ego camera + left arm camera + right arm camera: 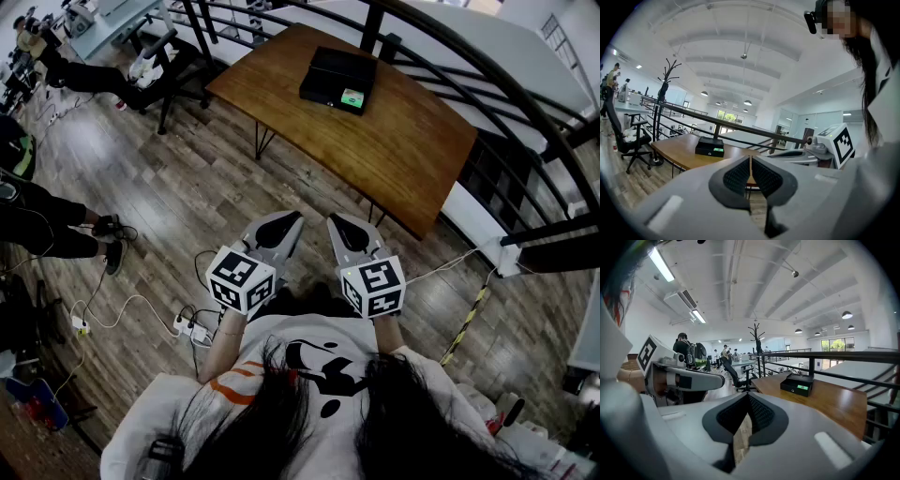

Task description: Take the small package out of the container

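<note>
- At the far left of the head view, a seated person's legs [56, 230] are seen on the wood floor [187, 178]. Cables and a power strip [192, 328] are spread beside them.
- A black office chair [173, 61] is parked just beside the desk's left corner.
- The left tool [292, 218] is held close to the body, well apart from the desk. In the left gripper view its jaws [750, 161] are pressed together, with nothing between them.
- The container [333, 73] is seen as a low, flat, black box. It is set on the far part of the desk [403, 141], near the edge that runs along the railing.
- The small package [352, 97] is seen as a small bright-green patch at the container's right-hand near corner. Whether it is sunk in or lying on top cannot be told.
- The same black box [708, 146] with its green patch [717, 150] is caught in the left gripper view, and again in the right gripper view [797, 383], [803, 387].
- The right tool [336, 221] is held beside the left one. Its jaws [748, 399] are closed at the tips and nothing is held.
- A broad strip of floor is left between both tools and the desk's near edge.
- The desk's far and right sides are hemmed by a dark curved railing [469, 84].
</note>
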`<move>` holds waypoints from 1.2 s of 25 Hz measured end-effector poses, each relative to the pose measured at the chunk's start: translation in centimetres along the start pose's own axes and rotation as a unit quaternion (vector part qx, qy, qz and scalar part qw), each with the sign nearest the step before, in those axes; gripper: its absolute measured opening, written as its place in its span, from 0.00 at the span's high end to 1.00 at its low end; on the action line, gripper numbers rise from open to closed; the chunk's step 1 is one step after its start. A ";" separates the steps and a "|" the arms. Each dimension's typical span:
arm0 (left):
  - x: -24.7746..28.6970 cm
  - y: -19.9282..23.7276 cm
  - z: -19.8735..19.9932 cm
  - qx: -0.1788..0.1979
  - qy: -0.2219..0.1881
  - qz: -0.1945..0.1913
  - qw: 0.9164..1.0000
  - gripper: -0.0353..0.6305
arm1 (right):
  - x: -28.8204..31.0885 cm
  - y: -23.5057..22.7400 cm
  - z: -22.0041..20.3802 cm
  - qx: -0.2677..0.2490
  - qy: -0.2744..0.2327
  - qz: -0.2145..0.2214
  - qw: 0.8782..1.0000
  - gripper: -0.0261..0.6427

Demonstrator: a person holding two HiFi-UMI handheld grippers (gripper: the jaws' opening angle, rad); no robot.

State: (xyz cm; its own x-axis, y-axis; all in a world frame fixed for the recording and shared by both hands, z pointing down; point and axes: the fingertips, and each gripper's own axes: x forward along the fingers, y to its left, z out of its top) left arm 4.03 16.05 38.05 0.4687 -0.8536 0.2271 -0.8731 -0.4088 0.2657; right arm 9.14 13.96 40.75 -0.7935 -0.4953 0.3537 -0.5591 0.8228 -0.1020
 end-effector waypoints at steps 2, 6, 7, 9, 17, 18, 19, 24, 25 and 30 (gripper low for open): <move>-0.4 0.5 -0.1 0.001 -0.001 -0.001 1.000 0.95 | 0.5 0.5 -0.1 -0.003 0.001 -0.001 1.000 0.93; -1.0 1.3 0.1 0.003 -0.004 -0.004 1.000 0.95 | 1.2 1.1 0.1 -0.002 0.000 -0.004 1.000 0.93; -1.1 1.4 0.2 0.004 -0.005 -0.006 1.000 0.94 | 1.4 1.2 0.3 -0.001 -0.002 -0.004 1.000 0.93; -1.5 1.7 0.4 0.005 -0.007 -0.008 1.000 0.94 | 1.7 1.6 0.6 0.002 -0.008 -0.004 1.000 0.93; -3.6 3.2 0.7 0.014 -0.012 -0.019 1.000 0.94 | 2.9 3.9 0.9 0.012 -0.015 -0.012 1.000 0.93; -4.1 3.4 0.6 0.015 -0.012 -0.020 1.000 0.95 | 3.0 4.3 0.9 0.013 -0.015 -0.012 1.000 0.93; -4.5 3.6 0.5 0.015 -0.012 -0.021 1.000 0.94 | 3.1 4.9 0.8 0.013 -0.015 -0.012 1.000 0.93; -6.1 4.4 -0.3 0.007 -0.009 -0.029 1.000 0.95 | 3.3 6.9 0.0 0.017 -0.007 -0.021 1.000 0.93; -6.3 4.5 -0.6 0.004 -0.008 -0.031 0.999 0.94 | 3.3 7.2 -0.3 0.018 -0.003 -0.023 1.000 0.93; -6.3 4.5 -1.4 -0.006 -0.006 -0.044 0.999 0.94 | 3.0 7.4 -1.2 0.016 0.011 -0.034 0.999 0.93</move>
State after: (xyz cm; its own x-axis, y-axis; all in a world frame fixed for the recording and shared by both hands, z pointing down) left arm -2.63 20.00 39.12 0.5420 -0.8182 0.1918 -0.8270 -0.4787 0.2948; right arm 2.87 18.90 42.21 -0.7484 -0.5424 0.3818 -0.6187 0.7783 -0.1072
